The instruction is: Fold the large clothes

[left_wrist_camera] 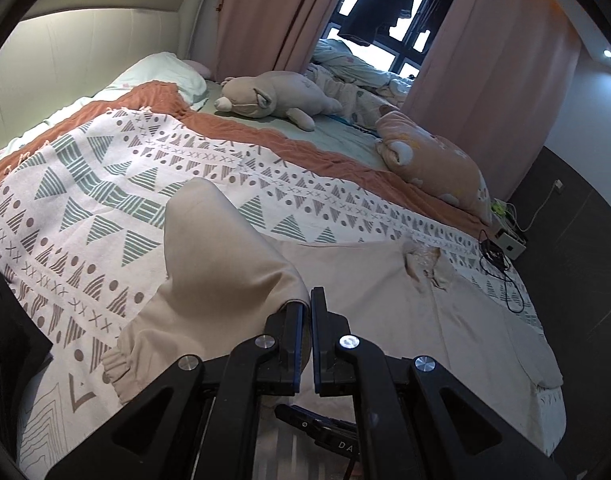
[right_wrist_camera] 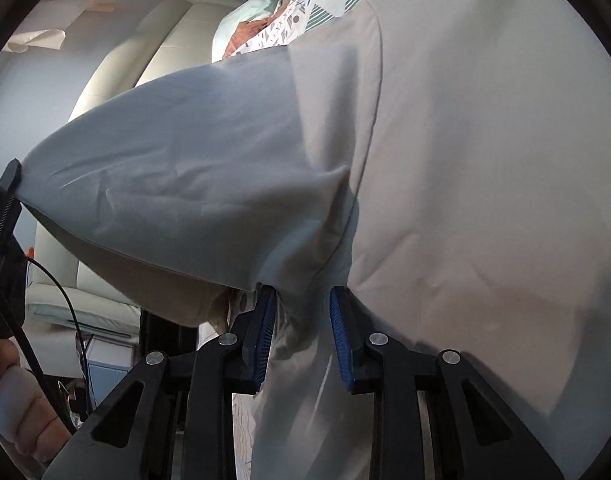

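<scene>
Left gripper (left_wrist_camera: 307,308) is nearly closed, pinching the beige garment's (left_wrist_camera: 385,312) lifted sleeve near the bed's (left_wrist_camera: 85,184) front edge; right gripper (right_wrist_camera: 301,300) stands partly open, the garment's cloth bunched loosely between its jaws.

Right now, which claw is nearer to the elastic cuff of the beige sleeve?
Left. The left claw pinches the sleeve just above the cuff; the right claw sits by the armpit.

Ahead and left of the left gripper (left_wrist_camera: 308,304), open patterned blanket (left_wrist_camera: 105,200); raised beige sleeve (left_wrist_camera: 221,252) blocking its near left; plush bear (left_wrist_camera: 273,98) and pillow (left_wrist_camera: 433,164) far ahead; cables (left_wrist_camera: 497,256) off right edge.
</scene>
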The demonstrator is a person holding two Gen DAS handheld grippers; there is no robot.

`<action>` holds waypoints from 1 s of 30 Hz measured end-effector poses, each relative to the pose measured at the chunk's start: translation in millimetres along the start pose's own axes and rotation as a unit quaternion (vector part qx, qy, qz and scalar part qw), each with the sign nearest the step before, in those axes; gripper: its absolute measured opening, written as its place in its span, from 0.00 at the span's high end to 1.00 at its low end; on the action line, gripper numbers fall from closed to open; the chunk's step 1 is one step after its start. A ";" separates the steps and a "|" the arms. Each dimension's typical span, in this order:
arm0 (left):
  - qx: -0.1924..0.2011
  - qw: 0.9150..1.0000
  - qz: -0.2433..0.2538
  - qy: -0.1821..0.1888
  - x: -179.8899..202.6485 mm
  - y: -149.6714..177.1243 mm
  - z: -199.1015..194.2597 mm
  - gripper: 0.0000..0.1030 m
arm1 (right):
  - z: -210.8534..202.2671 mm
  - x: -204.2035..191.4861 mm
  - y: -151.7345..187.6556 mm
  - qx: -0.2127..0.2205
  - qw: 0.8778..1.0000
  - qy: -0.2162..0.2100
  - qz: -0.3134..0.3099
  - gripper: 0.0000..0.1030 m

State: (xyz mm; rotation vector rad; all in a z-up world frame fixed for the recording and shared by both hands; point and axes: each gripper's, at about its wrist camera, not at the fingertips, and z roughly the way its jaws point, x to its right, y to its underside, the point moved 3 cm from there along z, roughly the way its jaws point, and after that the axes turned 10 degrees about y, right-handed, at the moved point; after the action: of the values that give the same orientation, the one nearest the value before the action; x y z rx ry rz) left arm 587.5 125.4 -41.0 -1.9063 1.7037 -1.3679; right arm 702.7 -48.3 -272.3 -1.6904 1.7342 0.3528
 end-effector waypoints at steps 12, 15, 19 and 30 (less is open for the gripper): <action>-0.109 0.993 -0.022 0.040 41.3 59.0 51.3 0.94 | -85.3 50.6 1.5 0.094 0.991 0.094 0.031 0.25; -0.143 0.988 -0.037 0.041 40.6 82.7 62.1 0.94 | -101.9 71.1 6.8 0.102 0.989 0.082 0.065 0.25; -0.156 0.985 -0.053 0.049 37.0 99.0 61.5 0.91 | -122.1 87.2 24.0 0.123 0.983 0.106 0.089 0.25; -0.133 0.987 -0.074 0.059 34.2 115.4 30.3 0.00 | -175.0 78.3 53.2 0.155 0.977 0.121 0.084 0.25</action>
State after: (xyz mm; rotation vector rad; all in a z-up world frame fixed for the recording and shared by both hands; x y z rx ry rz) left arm 531.4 50.2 -122.2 -2.1717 1.9195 -1.3904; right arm 609.1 -211.4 -207.5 -1.4103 1.9971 -0.0554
